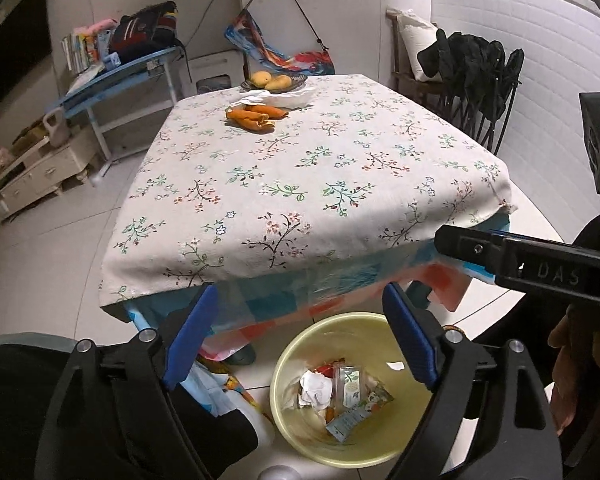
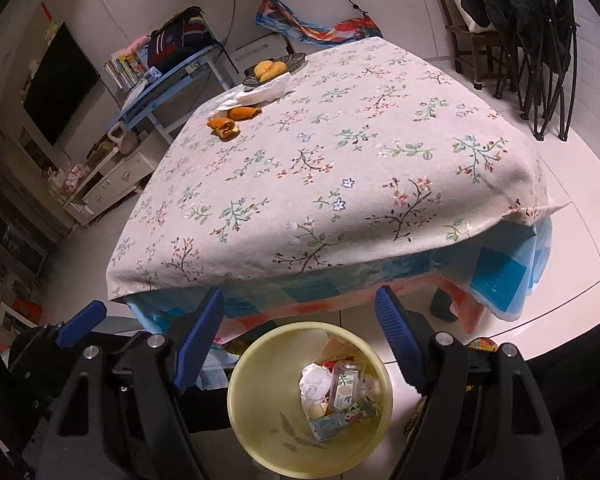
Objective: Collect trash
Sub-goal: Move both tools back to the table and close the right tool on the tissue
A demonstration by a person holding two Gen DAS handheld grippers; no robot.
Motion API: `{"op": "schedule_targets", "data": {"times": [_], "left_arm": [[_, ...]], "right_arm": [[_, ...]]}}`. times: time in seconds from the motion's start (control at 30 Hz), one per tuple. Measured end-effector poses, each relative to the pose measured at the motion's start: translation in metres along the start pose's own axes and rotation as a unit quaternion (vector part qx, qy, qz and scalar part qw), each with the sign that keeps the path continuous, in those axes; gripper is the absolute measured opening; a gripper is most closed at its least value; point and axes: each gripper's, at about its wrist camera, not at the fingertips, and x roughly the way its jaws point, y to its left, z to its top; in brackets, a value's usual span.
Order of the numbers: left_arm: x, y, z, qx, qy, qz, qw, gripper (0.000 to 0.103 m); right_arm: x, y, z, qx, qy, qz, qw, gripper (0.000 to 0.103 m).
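Left gripper (image 1: 300, 336) fingers spread wide, nothing between them. Right gripper (image 2: 300, 334) same: wide apart, empty. Round pale-yellow plastic bin (image 2: 260, 424) on floor directly below both finger pairs, holding crumpled white paper (image 2: 315, 384) and small printed cartons (image 2: 342, 386); likely parked at desk edge for short drops. Orange fruit peels (image 1: 256, 116) well beyond fingers on floral-clothed desk (image 1: 300, 184), probably remaining trash.
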Motion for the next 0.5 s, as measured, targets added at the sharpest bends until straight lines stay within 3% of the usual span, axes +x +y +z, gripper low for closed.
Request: {"op": "schedule_targets", "data": {"times": [0.27, 0.5], "left_arm": [[-0.001, -0.002, -0.002, 0.001, -0.003, 0.0, 1.0, 0.081], [0.0, 0.024, 0.017, -0.056, -0.006, -0.017, 0.9983, 0.081]], "right_arm": [[-0.001, 0.003, 0.0, -0.008, -0.005, -0.002, 1.0, 0.075], [-0.005, 0.023, 0.013, -0.046, -0.021, 0.008, 0.999, 0.077]]}}
